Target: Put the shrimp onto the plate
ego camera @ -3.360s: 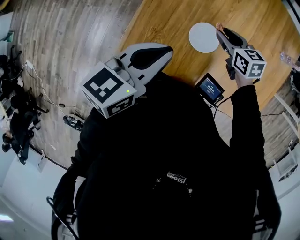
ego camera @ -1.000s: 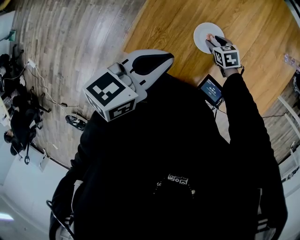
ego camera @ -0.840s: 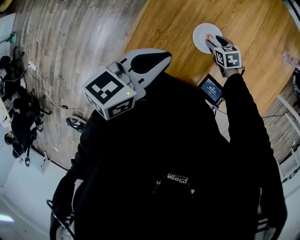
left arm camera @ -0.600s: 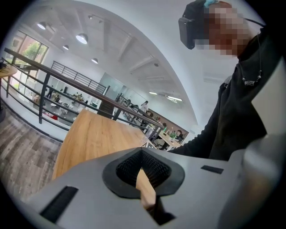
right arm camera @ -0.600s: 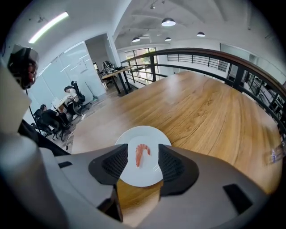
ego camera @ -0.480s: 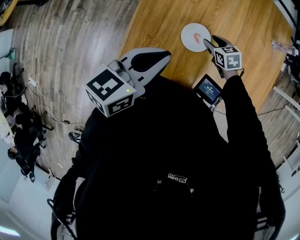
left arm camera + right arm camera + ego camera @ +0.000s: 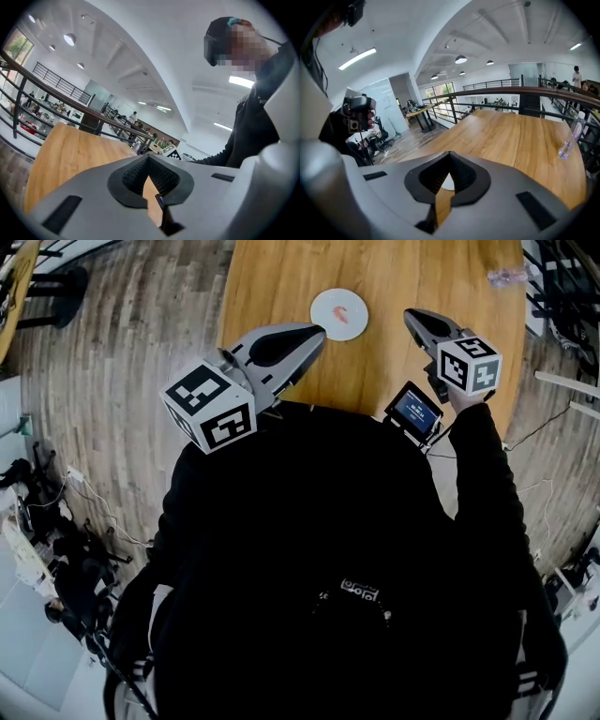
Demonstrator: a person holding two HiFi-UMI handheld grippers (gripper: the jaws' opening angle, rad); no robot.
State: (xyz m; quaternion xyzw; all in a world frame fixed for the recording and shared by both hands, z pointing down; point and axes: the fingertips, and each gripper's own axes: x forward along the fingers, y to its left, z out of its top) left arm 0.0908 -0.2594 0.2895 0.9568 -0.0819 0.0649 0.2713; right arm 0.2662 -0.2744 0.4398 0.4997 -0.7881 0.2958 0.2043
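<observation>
The orange shrimp (image 7: 344,315) lies on the small white round plate (image 7: 330,306), which sits on the wooden table (image 7: 272,277). My right gripper (image 7: 409,315) hovers to the right of the plate, clear of it, its jaws shut with nothing between them. In the right gripper view a sliver of the plate (image 7: 447,183) shows behind the shut right gripper (image 7: 450,157). My left gripper (image 7: 322,331) hangs near the table's front edge, just below and left of the plate, shut and empty. The left gripper view shows the left gripper (image 7: 149,160) with its jaws meeting.
A clear water bottle (image 7: 506,276) (image 7: 570,137) stands at the table's far right. A small device with a lit screen (image 7: 412,412) sits at the table's near edge under my right arm. Railings border the room beyond the table.
The shrimp has left the right gripper's jaws and now lies on the plate. The right gripper has drawn back to the right and shut. The head view has shifted.
</observation>
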